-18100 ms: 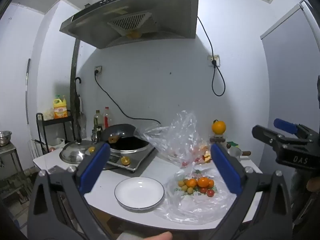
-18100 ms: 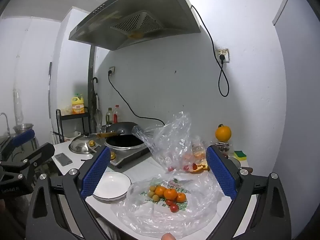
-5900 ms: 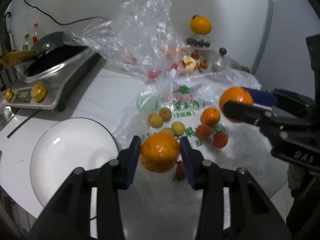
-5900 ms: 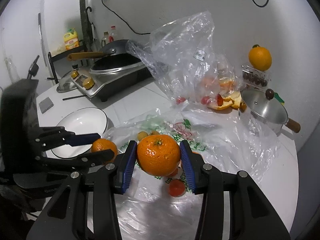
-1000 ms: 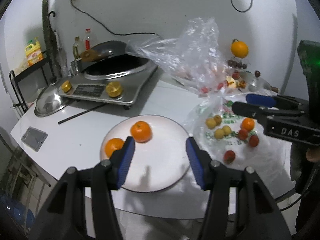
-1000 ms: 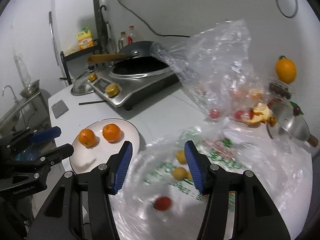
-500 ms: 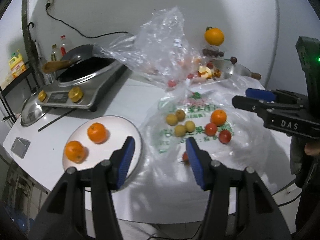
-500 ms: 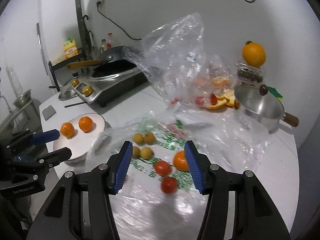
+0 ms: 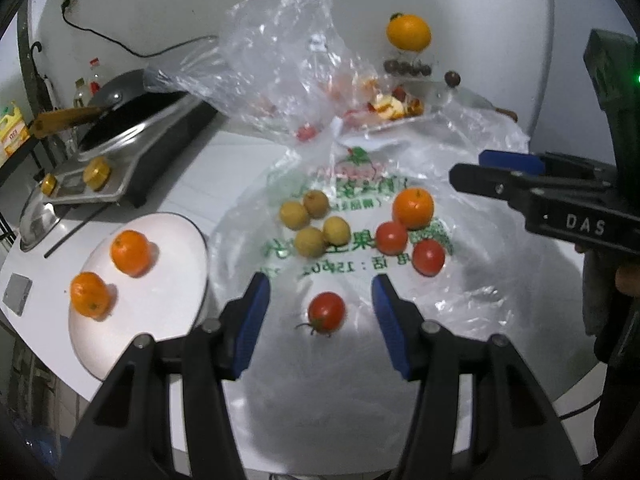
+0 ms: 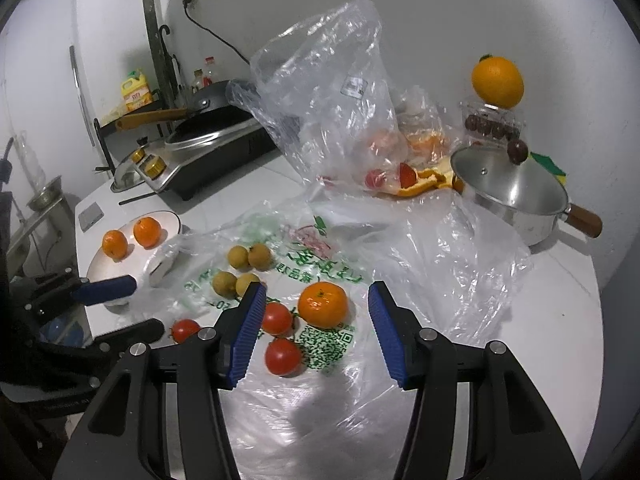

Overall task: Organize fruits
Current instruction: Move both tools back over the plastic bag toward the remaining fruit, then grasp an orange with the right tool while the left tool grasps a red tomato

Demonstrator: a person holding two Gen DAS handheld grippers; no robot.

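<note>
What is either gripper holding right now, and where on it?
Nothing. The left gripper and right gripper are both open and empty above the fruit on the bag.

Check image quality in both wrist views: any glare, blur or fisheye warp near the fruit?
Left wrist view: sharp; heavy barrel warp with dark corners; the crinkled clear plastic bag shows specular glints; the lone red tomato casts a soft shadow. Right wrist view: also sharp; the flat printed plastic sheet glares white; the orange mandarin stays crisp.

fruit inside the upright clear bag (image 10: 340,120) behind the printed bag (image 10: 320,264) is blurred by crinkled plastic, kinds unclear.
</note>
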